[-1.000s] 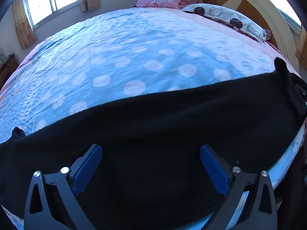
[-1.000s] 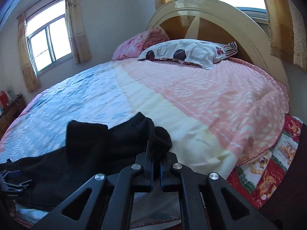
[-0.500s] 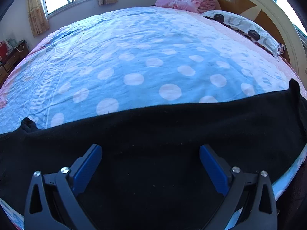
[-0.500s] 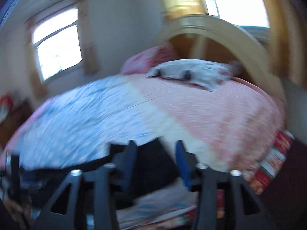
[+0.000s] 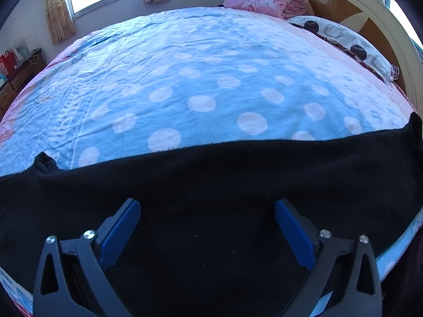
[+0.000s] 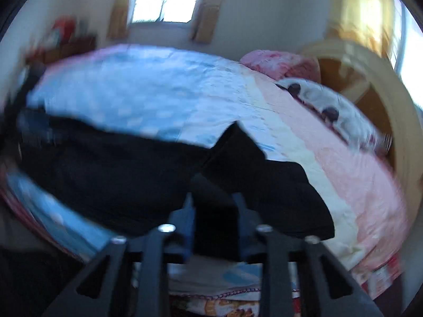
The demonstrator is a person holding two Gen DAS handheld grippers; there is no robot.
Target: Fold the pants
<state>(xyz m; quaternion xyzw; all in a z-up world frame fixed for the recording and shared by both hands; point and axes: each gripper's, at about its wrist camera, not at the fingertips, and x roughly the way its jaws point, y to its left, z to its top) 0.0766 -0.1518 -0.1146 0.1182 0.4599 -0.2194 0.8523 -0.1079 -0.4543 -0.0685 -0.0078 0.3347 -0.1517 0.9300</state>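
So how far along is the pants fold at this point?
Early. Done: the black pants lie spread along the near edge of the bed. In hand: the right gripper is closing with a fold of the dark cloth between its jaws; blur hides whether it is pinched. The left gripper hangs wide open over the cloth. Left: every fold; no stacked layers show.

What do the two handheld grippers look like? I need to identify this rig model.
The left gripper and right gripper match: black plastic frames with triangular cut-outs, silver screw heads at the pivots, and flat blue pads lining the jaws. No cables, markings, hands or sleeves are visible.
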